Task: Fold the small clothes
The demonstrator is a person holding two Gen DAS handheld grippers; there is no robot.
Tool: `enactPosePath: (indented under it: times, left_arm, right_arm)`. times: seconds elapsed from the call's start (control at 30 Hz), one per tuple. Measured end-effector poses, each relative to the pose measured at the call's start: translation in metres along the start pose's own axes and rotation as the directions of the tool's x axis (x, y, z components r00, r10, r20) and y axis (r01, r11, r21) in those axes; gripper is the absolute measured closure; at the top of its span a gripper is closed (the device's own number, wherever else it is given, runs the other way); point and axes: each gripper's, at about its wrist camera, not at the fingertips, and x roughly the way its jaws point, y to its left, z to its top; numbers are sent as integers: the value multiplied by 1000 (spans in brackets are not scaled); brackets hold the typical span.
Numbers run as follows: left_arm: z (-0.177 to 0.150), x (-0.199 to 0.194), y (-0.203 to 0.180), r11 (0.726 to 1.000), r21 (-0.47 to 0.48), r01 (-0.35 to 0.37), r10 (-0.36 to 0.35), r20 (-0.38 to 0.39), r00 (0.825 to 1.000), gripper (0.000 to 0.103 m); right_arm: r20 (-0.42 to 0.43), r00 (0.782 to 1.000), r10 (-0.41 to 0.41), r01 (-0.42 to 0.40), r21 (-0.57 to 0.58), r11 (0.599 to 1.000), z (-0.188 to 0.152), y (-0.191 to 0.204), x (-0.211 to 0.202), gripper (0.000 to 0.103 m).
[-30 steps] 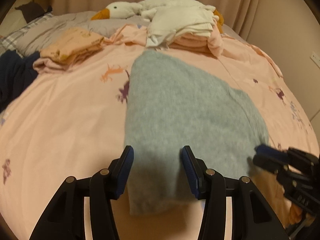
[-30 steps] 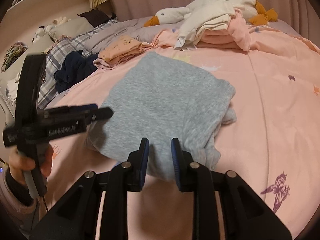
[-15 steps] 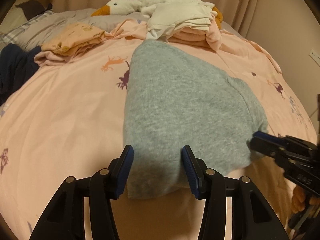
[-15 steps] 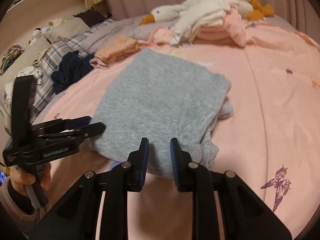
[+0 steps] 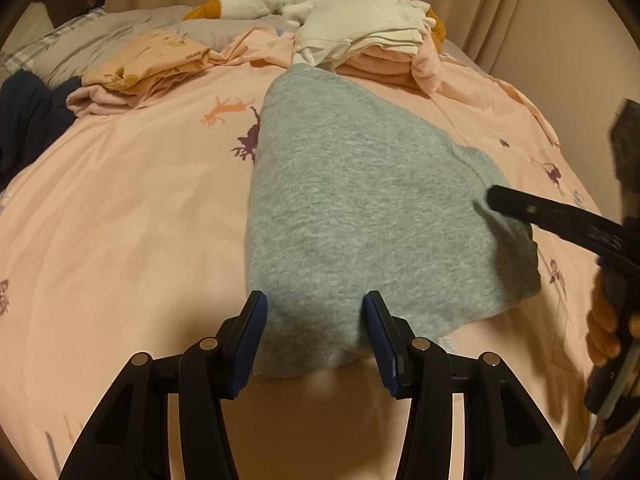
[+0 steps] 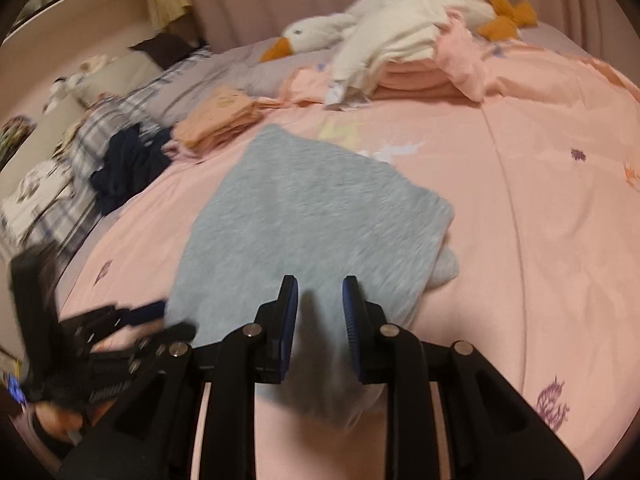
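A grey knit garment (image 5: 360,208) lies folded on the pink bedspread (image 5: 120,220); it also shows in the right wrist view (image 6: 304,216). My left gripper (image 5: 314,316) is open, its jaws straddling the garment's near left corner. My right gripper (image 6: 320,308) is open by a narrower gap over the garment's near edge, with cloth between the jaws. The right gripper also shows from the side in the left wrist view (image 5: 560,220), over the garment's right edge. The left gripper appears blurred at the lower left of the right wrist view (image 6: 132,324).
A stack of folded white and pink clothes (image 5: 368,40) and a goose plush (image 5: 244,2) sit at the far end. A folded peach garment (image 5: 148,64) and a dark navy garment (image 5: 24,120) lie at the left. A wall runs along the right.
Both grippers have moved forward over the garment's near edge. The right gripper's jaws have widened a little and its view is now motion-blurred. The garment lies as before.
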Motion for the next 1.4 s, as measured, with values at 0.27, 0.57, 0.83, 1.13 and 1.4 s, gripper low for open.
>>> enactPosePath:
  times: [0.27, 0.57, 0.83, 1.13, 1.4]
  left_arm:
    - [0, 0, 0, 1000, -1, -1, 1, -4, 1000, 54]
    - [0, 1, -3, 1000, -3, -25, 25, -10, 1000, 54]
    - [0, 1, -4, 999, -21, -45, 45, -9, 999, 54]
    - [0, -5, -11, 997, -23, -78, 77, -22, 997, 54]
    - [-18, -30, -24, 990, 13, -140, 140, -38, 989, 54]
  right_arm:
    - [-35, 999, -17, 18, 15, 1000, -1, 0, 8, 80]
    - [-42, 999, -12, 10, -36, 999, -41, 6, -10, 81]
    - [-44, 999, 0, 0, 8, 1000, -50, 2, -14, 81]
    - [-65, 998, -1, 3, 29, 1000, -54, 4, -19, 81]
    - [-68, 998, -15, 17, 35, 999, -70, 10, -45, 72]
